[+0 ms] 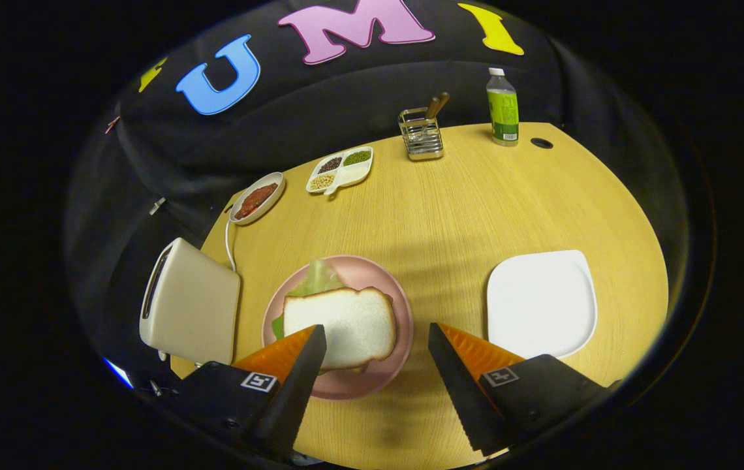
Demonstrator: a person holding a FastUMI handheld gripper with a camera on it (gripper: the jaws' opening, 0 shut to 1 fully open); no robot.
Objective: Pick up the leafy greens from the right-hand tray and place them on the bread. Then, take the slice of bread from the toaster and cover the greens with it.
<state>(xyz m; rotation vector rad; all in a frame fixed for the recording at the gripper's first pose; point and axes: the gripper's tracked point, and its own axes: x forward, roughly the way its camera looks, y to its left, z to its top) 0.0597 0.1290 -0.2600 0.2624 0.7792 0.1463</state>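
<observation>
Tongs (377,336) hang wide open above the table (450,209), the two fingers spread far apart with nothing between them but bare wood and the near edge of the pink plate (398,356). They grasp nothing. The left fingertip (310,346) overlaps the near left corner of the bread slice (346,323) in the view; whether it touches the slice or floats above it I cannot tell. The right fingertip (440,339) sits just beside the plate's right rim, clear of the bread.

The bread slice lies flat on the pink plate, a little tilted, and covers the leafy greens (316,279). A pale green leaf sticks out from under the far edge of the slice, and a darker green bit peeks out at its left side. What lies beneath the greens is hidden.

The white toaster (192,303) stands to the left of the plate, close to it, at the table's edge, with a white cord (228,245) running off behind it. The white tray (542,303) lies to the right of the plate, beyond the right finger, with nothing on it.

Farther back sit an oval dish (258,198) of red-brown food, a divided dish (341,170) of beans and grains, a wire holder (421,134) with wooden-handled utensils, and a green-labelled bottle (502,108) near a small hole (542,143) in the tabletop.
</observation>
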